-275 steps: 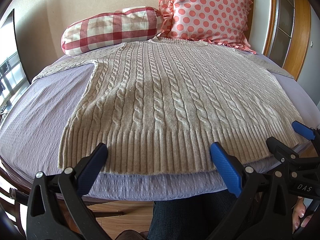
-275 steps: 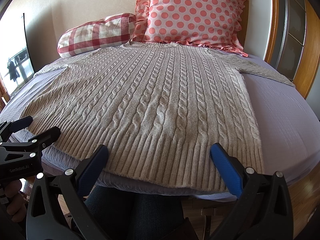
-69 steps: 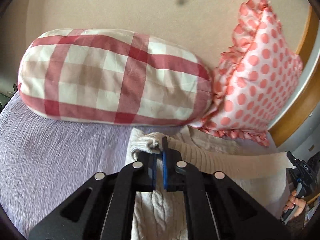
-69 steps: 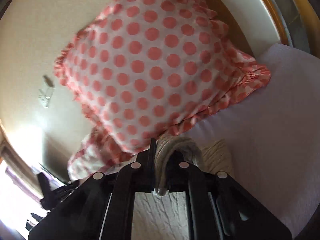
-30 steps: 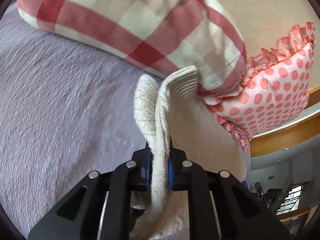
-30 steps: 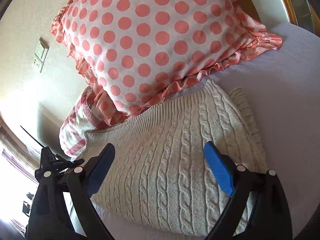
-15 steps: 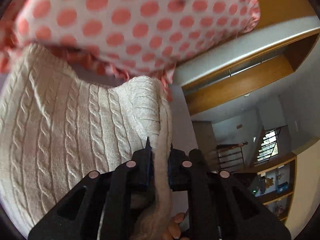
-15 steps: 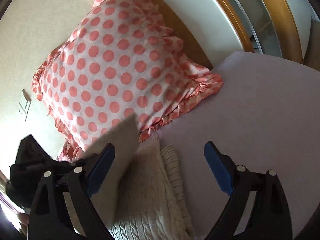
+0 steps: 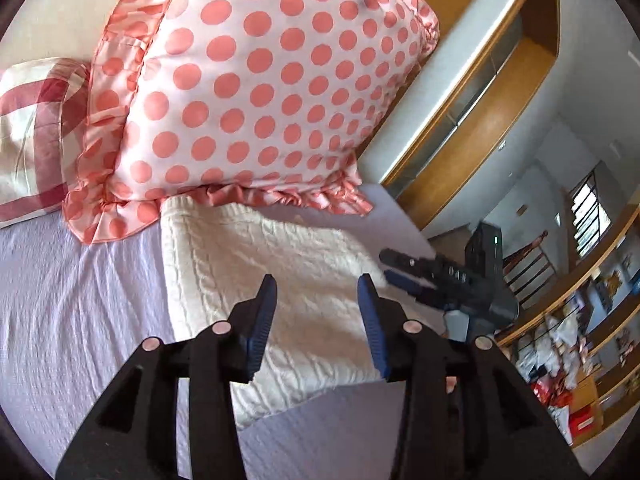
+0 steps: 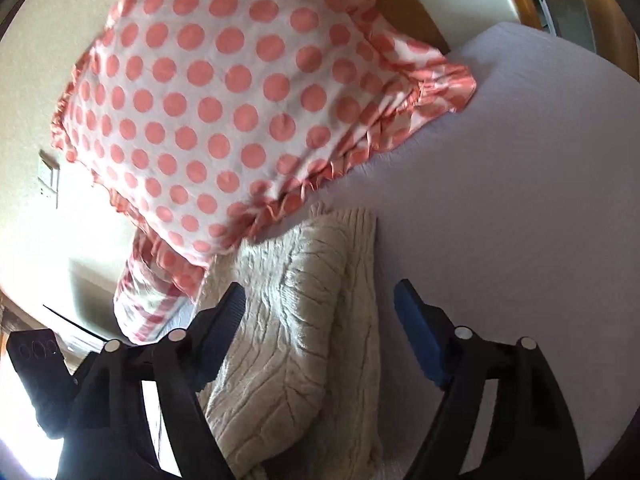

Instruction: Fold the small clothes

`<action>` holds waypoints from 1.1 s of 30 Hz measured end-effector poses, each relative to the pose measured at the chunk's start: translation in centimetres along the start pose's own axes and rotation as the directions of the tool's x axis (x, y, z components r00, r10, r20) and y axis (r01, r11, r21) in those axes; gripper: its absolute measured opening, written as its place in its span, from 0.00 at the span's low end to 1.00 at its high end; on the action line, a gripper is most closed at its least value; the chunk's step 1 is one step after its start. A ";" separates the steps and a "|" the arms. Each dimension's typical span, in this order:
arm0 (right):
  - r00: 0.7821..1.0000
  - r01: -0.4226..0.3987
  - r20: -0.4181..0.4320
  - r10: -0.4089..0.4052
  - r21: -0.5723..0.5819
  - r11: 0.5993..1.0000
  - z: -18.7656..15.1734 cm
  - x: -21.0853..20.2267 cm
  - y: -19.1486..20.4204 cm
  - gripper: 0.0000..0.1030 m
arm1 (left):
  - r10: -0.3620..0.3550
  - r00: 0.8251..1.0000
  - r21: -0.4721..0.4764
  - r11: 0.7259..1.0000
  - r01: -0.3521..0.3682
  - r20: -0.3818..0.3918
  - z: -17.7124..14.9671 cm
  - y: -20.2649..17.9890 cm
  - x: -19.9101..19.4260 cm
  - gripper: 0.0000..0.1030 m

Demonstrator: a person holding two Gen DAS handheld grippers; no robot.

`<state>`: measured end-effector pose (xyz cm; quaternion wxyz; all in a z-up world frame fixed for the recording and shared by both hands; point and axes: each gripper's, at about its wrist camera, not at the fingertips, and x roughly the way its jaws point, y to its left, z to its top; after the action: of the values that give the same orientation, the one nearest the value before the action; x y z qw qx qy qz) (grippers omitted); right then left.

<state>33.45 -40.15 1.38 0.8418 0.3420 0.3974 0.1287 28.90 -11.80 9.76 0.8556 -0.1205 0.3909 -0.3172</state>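
Now: sweater (image 9: 280,280) folded into a thick cream bundle, lying flat on the bed (image 9: 72,320), top edge touching the frill of the dotted pillow (image 9: 248,92). Cable knit facing up in both views.

Left claw (image 9: 316,300) spread apart, holding nothing, hovering just above the bundle's near half; blue pads (image 9: 262,320) clear of the knit. Right claw (image 10: 320,304) likewise wide apart and empty, left pad over the sweater (image 10: 304,320), right pad over bare purple sheet (image 10: 500,200).

Seen from the left wrist: right claw (image 9: 404,272) at the bundle's right edge, tips at or just over the knit, contact unclear. Seen from the right wrist: part of the left tool's dark body (image 10: 36,376) low at left, washed out by glare.

Checked pillow (image 9: 32,136) left of the dotted one, resting on the bed, apart from the sweater. Dotted pillow (image 10: 224,100) leaning against the wall, lower frill overlapping the bundle's far edge. Wooden frame (image 9: 480,120) beyond the bed's right side.
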 end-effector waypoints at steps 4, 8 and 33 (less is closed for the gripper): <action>0.992 0.061 -0.106 -0.070 -0.078 0.995 0.0 3.1 1.2 0.32 | 0.042 0.997 0.076 0.996 -0.037 -0.068 -2.4 0.1 1.8 0.41; 0.988 0.151 -0.015 -0.153 -0.085 0.985 1.5 3.1 1.2 0.15 | 0.109 0.986 0.146 0.985 -0.090 -0.124 -5.6 0.0 4.7 0.38; 0.949 -0.234 -0.202 0.242 0.062 0.970 -2.7 2.7 1.2 0.32 | -0.124 0.986 -0.392 0.917 0.072 -0.110 -4.2 12.3 3.7 0.35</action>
<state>33.24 -36.71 -0.57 0.7674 0.3875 0.4415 0.2569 33.11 -4.46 -0.80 0.7701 -0.2849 0.4952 -0.2839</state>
